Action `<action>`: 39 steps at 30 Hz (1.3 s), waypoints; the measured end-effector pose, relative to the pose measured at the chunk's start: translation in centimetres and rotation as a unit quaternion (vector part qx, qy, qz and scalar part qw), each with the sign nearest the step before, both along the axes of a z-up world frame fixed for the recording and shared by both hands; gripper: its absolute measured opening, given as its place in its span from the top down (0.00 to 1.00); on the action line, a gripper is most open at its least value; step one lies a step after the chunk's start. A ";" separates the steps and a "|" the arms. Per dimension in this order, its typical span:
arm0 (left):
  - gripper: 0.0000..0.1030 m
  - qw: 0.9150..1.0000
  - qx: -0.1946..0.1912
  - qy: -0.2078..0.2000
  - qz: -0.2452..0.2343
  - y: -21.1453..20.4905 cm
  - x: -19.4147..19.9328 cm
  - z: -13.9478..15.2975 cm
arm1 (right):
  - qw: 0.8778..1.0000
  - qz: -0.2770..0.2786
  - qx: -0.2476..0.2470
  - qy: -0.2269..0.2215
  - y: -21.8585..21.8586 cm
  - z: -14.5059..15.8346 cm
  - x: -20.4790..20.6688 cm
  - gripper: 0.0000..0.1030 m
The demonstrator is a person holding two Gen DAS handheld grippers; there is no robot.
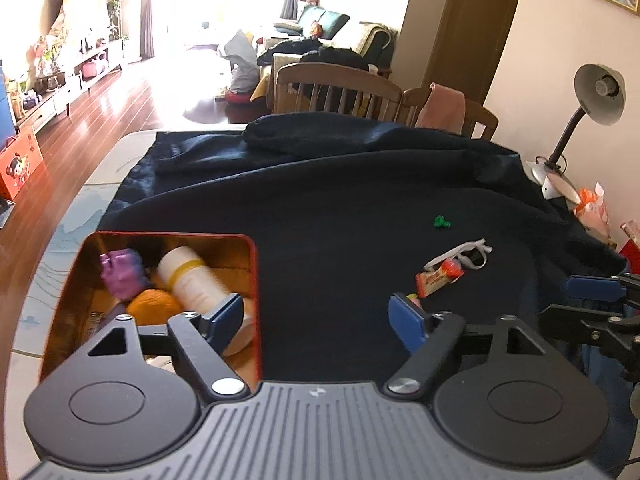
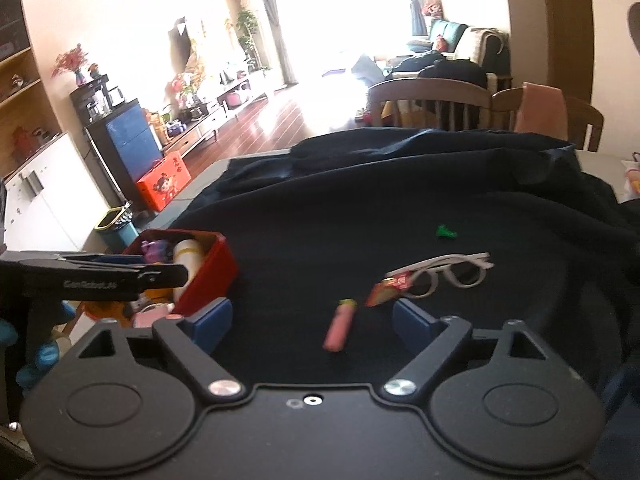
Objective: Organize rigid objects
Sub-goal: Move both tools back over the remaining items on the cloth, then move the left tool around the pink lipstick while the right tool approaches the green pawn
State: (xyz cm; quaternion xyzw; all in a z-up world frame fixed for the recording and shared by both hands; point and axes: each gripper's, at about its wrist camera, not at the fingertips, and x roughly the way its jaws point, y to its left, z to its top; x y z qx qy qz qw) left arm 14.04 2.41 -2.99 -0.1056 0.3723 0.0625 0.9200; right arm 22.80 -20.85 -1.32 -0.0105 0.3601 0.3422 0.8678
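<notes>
Right claw [image 2: 313,322] gapes empty | pink tube [image 2: 340,325] lies between its fingers, long axis pointing away | left claw [image 1: 318,320] open over red tin [image 1: 256,280]

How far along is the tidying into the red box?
Done: the red box already holds a white bottle, a purple toy and an orange ball.
In hand: nothing; left gripper and right gripper are open.
Left: pink tube, snack packet, white glasses, green piece.

Blown-out daylight floods the far windows; fisheye edges bend, nearby objects slightly blurred.
</notes>
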 end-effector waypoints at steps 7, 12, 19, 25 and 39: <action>0.19 1.000 0.000 0.008 -0.003 -2.9 2.7 -0.6 | 0.999 0.009 -0.019 -0.031 -2.4 0.5 3.8 0.00; 0.19 1.000 -0.003 0.016 -0.005 -5.0 4.3 -1.2 | 0.998 0.013 -0.038 -0.045 -3.5 0.7 7.1 0.00; 0.19 1.000 -0.001 0.026 -0.009 -7.2 6.6 -2.2 | 0.997 0.029 -0.055 -0.047 -3.6 0.3 11.5 0.00; 0.19 0.999 0.006 0.043 -0.007 -8.2 8.3 -3.3 | 0.996 0.041 -0.070 -0.038 -2.6 -1.4 15.1 0.00; 0.19 0.995 -0.002 0.099 -0.007 -9.6 11.0 -7.8 | 0.990 0.079 -0.115 0.007 1.0 -7.3 19.6 0.06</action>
